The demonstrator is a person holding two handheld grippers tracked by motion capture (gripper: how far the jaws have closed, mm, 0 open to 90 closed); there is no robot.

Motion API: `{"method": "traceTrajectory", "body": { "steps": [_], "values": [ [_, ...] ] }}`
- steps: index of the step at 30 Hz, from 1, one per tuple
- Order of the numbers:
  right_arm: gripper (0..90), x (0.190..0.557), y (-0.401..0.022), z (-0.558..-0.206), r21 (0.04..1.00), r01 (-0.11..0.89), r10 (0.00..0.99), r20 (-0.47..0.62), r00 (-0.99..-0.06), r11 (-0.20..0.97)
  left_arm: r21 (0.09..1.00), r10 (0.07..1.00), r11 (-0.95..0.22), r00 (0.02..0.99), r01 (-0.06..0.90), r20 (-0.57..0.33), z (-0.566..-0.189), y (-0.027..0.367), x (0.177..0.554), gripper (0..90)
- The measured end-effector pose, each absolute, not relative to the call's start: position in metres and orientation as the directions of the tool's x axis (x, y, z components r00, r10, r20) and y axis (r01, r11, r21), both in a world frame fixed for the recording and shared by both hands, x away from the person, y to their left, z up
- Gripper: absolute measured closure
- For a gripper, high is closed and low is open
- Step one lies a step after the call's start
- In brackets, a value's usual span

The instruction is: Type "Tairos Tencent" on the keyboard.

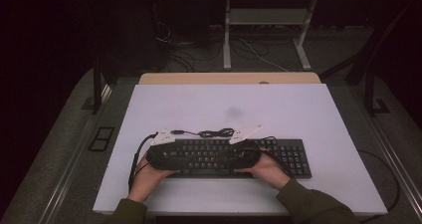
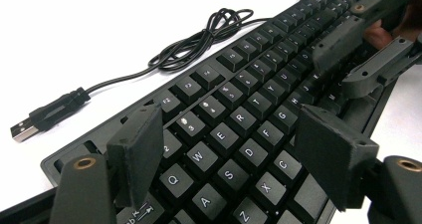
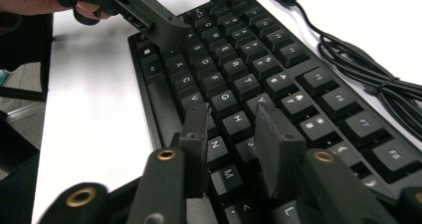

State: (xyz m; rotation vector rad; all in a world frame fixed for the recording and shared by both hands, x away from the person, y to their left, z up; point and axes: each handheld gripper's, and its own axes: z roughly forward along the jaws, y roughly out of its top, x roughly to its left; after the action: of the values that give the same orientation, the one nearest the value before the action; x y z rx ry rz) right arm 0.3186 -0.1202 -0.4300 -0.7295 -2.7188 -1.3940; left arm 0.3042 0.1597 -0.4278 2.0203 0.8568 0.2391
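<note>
Currently black keyboard (image 1: 234,157) lies near desk (image 1: 149,104) front edge, cable (image 1: 214,133) coiled behind. Left gripper (image 2: 239,149) wide, nothing held, over Q-C keys; right gripper (image 3: 231,144) narrow, empty, over N/H keys. Tip: lower slow, one key per jaw tip, avoid neighbours.

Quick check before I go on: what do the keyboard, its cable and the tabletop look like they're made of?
Keyboard: likely moulded plastic, matte black caps with pale printed legends and soft highlights.
Cable: thin black sheath, probably rubber or PVC, glossy and loosely coiled; the USB plug has a bright metal shell.
Tabletop: smooth, pale, matte board, perhaps laminate; I can't tell for sure.
</note>
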Motion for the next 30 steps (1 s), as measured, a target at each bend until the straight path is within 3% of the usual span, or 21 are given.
{"method": "traceTrajectory", "body": {
  "steps": [7,13,28,30],
  "values": [
    [49.1,0.321,-0.125,-0.429,0.767,0.403,0.415,0.197,-0.888,0.499,0.801,0.64,-0.361,0.752,0.477,-0.159,-0.428,0.154,0.306,35.2],
    [38.5,0.323,-0.127,-0.43,0.766,0.4,0.439,0.172,-0.882,0.504,0.8,0.631,-0.371,0.76,0.472,-0.156,-0.428,0.148,0.307,48.1],
    [30.4,0.327,-0.133,-0.43,0.773,0.406,0.466,0.162,-0.869,0.488,0.782,0.608,-0.4,0.777,0.478,-0.164,-0.429,0.13,0.315,88.4],
    [29.7,0.327,-0.134,-0.43,0.774,0.405,0.468,0.161,-0.869,0.487,0.781,0.606,-0.399,0.777,0.481,-0.168,-0.43,0.128,0.316,88.6]
  ]
}}
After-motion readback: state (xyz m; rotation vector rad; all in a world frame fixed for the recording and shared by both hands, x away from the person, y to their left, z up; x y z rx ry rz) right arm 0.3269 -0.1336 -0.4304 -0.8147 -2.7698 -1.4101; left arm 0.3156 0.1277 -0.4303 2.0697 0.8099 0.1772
